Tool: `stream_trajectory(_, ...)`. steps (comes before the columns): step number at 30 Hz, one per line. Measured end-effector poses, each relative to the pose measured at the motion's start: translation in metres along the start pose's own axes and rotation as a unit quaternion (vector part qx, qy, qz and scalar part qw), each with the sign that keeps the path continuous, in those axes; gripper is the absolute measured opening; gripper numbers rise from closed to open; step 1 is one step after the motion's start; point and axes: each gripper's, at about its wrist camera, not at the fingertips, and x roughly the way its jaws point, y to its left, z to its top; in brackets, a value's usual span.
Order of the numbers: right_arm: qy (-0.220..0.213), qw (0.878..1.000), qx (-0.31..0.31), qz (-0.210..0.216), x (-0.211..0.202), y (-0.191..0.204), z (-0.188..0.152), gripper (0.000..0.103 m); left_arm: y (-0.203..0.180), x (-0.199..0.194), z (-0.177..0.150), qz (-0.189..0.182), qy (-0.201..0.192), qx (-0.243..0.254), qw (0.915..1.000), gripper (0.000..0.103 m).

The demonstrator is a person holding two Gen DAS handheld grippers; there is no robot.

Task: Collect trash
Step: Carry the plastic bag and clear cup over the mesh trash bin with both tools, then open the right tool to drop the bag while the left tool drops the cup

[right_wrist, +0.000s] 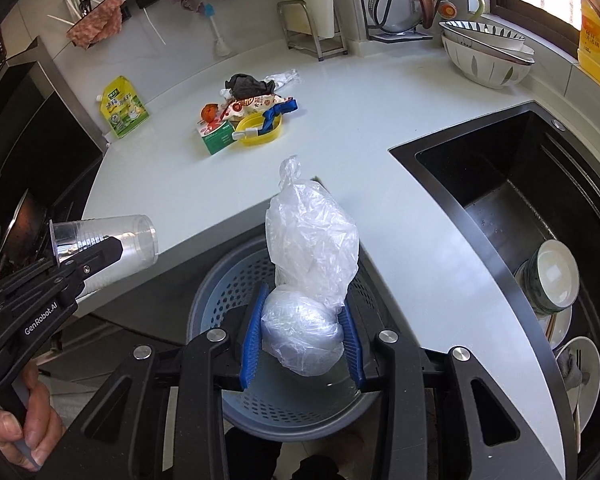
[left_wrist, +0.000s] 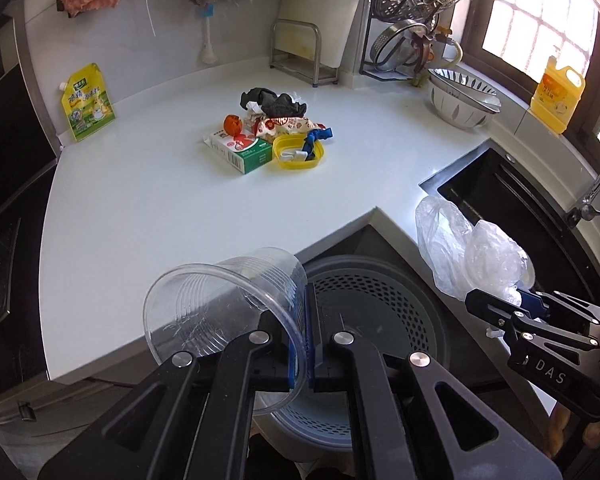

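Mid-task, by my reading. Left claw is clenched on the rim wall of a clear plastic cup, carried at the desk edge beside the perforated bin. Right claw grasps a crumpled plastic bag directly above that bin. Neither is dropped yet. Left to collect: the trash pile mid-desk, with green carton, yellow lid, wrappers. Legible writing: "GenRobot.AI" and "DAS" on the claws; the packaging print is too small to read.
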Motion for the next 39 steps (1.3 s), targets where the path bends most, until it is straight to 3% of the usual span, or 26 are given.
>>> stream_trajectory(10, 0.034, 0.999, -0.013, 0.012, 0.002, -0.002, -0.042, 0.034, -0.008, -0.001, -0.039, 0.014, 0.036, -0.006, 0.9992, 0.004)
stream_trajectory(17, 0.068, 0.998, -0.003, 0.004, 0.020, -0.004, -0.065, 0.034, -0.016, 0.020, -0.054, -0.002, 0.067, 0.011, 0.9977, 0.004)
stream_trajectory(24, 0.086, 0.996, 0.007, 0.007, 0.041, -0.003, -0.071, 0.034, -0.022, 0.048, -0.059, -0.017, 0.094, 0.021, 0.9952, 0.004)
stream_trajectory(39, 0.123, 0.992, 0.014, -0.001, 0.083, -0.007, -0.071, 0.034, -0.003, 0.093, -0.069, -0.002, 0.130, -0.002, 0.9916, 0.005)
